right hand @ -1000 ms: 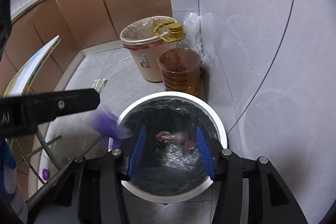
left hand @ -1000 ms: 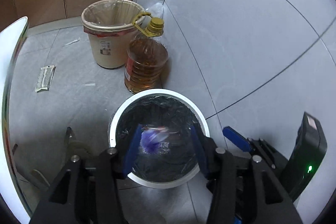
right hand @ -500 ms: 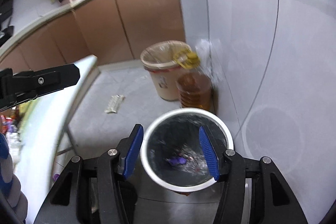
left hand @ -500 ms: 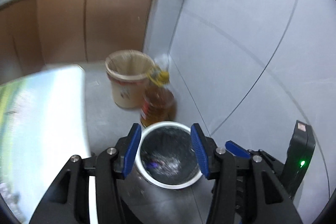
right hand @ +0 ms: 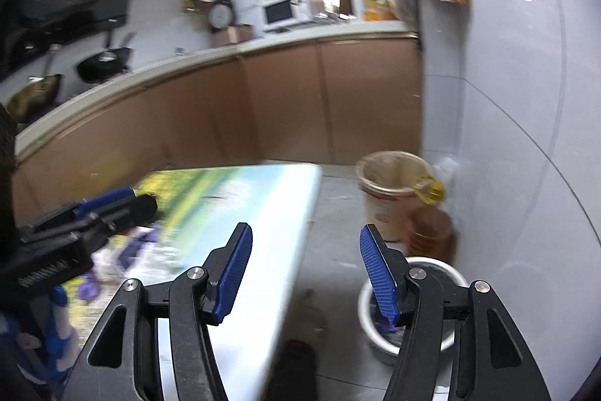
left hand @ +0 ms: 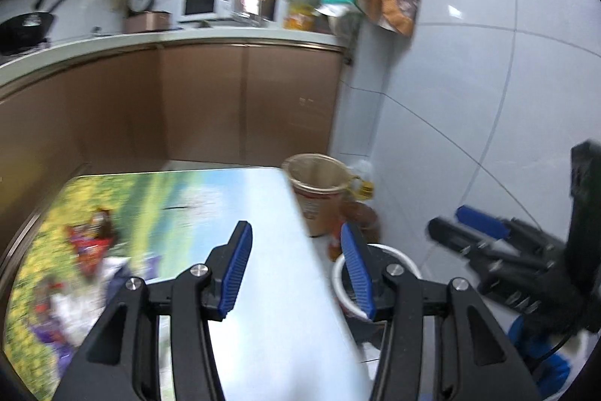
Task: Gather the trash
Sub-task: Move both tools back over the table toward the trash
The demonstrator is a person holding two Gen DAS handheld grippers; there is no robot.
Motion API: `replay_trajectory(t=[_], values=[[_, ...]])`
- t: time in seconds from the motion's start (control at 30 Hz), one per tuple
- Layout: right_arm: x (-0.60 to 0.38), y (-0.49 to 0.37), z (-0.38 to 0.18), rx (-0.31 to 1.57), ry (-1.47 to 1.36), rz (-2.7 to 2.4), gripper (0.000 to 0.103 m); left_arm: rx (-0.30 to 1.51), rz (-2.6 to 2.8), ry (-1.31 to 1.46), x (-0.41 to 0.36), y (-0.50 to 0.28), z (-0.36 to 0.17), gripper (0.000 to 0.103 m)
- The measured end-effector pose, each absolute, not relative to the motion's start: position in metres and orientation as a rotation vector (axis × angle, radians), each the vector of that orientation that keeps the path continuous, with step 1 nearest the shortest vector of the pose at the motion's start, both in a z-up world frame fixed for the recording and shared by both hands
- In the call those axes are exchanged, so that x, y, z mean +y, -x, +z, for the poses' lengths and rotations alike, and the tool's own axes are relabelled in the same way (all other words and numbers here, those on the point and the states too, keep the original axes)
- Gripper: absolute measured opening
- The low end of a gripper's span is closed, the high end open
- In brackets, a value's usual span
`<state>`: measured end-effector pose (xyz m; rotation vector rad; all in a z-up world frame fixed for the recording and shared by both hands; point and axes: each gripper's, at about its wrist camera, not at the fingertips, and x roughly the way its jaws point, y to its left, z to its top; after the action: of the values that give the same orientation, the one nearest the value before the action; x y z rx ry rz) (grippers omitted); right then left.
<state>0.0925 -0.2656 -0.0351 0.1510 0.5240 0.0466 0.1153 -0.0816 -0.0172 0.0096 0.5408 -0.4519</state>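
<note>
Since wrappers (left hand: 88,243) lie on the table (left hand: 263,232), we hold the left gripper (left hand: 295,269) apart and empty; the right gripper (right hand: 304,273) is opening, empty.

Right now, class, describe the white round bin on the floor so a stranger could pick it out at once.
Start at the pale tiled wall on the right and follow it down to the floor beside the picture-topped table. Three containers stand there in a row: a beige lined bucket, an amber oil bottle with a yellow cap, and nearest the camera the white round bin. It alone has a black liner.
</note>
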Motion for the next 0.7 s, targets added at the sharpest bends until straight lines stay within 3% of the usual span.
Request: replay_trajectory(t=[0.37,0.7], values=[[-0.169,-0.068,-0.01,0.512,-0.109,0.273,0.061,0.506,-0.21,0.038,0.051,-0.06,-0.026,0.056],[-0.113,-0.088,-0.045,0.634,-0.11,0.406,0.061,0.588,-0.049,0.087,0.144,-0.052,-0.08,0.056]])
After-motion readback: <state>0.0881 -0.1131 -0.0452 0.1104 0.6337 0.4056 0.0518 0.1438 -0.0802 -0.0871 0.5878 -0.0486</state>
